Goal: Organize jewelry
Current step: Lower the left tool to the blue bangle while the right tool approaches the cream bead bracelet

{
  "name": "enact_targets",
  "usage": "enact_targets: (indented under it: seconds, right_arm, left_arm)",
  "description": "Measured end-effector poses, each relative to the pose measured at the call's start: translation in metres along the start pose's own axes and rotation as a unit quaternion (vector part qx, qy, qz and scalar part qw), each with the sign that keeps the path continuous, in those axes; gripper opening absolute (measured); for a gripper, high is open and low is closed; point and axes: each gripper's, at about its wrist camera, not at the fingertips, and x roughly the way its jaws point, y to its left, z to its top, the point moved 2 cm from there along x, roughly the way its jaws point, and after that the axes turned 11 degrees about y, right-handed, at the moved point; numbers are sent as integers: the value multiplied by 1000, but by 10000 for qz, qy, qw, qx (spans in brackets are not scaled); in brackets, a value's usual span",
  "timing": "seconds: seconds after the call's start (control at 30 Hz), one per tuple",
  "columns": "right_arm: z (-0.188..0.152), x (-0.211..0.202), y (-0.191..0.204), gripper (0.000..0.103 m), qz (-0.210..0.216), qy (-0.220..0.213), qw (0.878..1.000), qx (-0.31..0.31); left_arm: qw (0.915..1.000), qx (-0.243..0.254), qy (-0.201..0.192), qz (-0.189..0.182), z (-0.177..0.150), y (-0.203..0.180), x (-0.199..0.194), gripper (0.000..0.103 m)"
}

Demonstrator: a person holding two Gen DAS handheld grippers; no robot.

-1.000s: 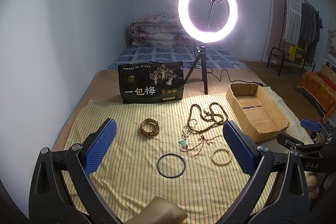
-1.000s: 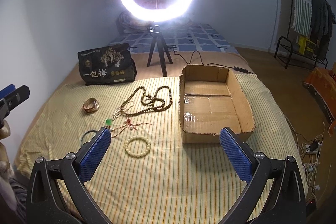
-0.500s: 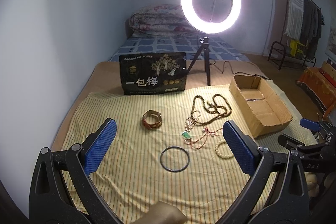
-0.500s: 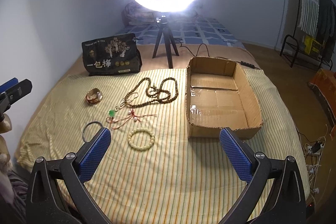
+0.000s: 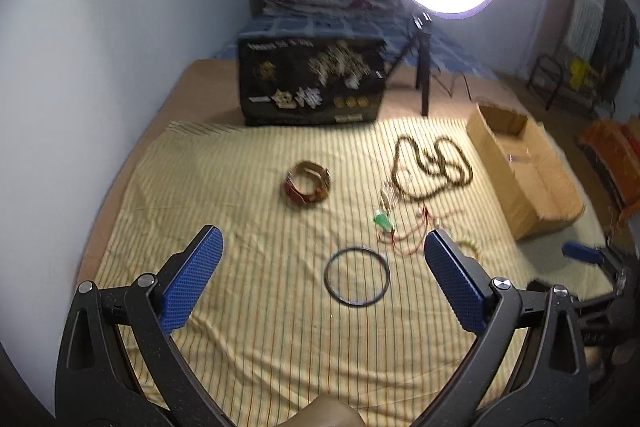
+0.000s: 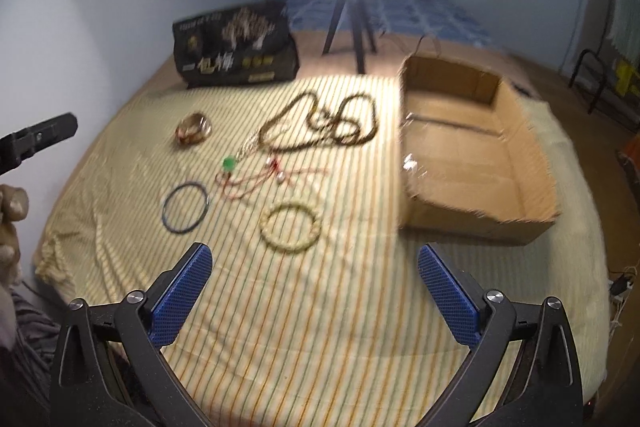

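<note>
Both the left gripper (image 5: 322, 259) and the right gripper (image 6: 314, 265) hover spread wide, holding nothing, above the striped cloth (image 6: 320, 307). On it lie a black bangle (image 5: 357, 276), a pale bead bracelet (image 6: 290, 226) and a brown bead necklace (image 6: 320, 125), left of the open cardboard box (image 6: 472, 155).

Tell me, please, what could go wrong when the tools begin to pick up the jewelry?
The red cord lies tangled with the long bead necklace, so lifting one may drag the other. The thin black ring lies flat on the soft striped cloth; the open left tool might pinch fabric instead.
</note>
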Motion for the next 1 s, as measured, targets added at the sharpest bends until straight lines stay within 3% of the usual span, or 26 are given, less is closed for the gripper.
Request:
enact_targets:
  seconds: [0.07,0.13,0.23,0.5,0.77,1.0]
  right_arm:
    - [1,9,0,89,61,147,9999,24]
    - [2,17,-1,84,78,268,9996,35]
    - [2,27,1,84,26,321,9994,-89]
    - [4,56,10,84,-202,496,9972,-518]
    - [10,76,3,85,280,764,9964,-223]
    - [15,78,10,85,209,713,9968,-290]
  left_arm:
    - [9995,217,200,55,-3,-8,16,94]
    - [9986,368,389,8,-7,-14,30,92]
    - [9953,534,765,-242,-17,-23,53,92]
    - [9939,186,1060,-258,-28,-21,91,92]
    - [9893,330,1419,-52,-30,-33,123,92]
    - [9877,385,1486,301,-28,-36,145,92]
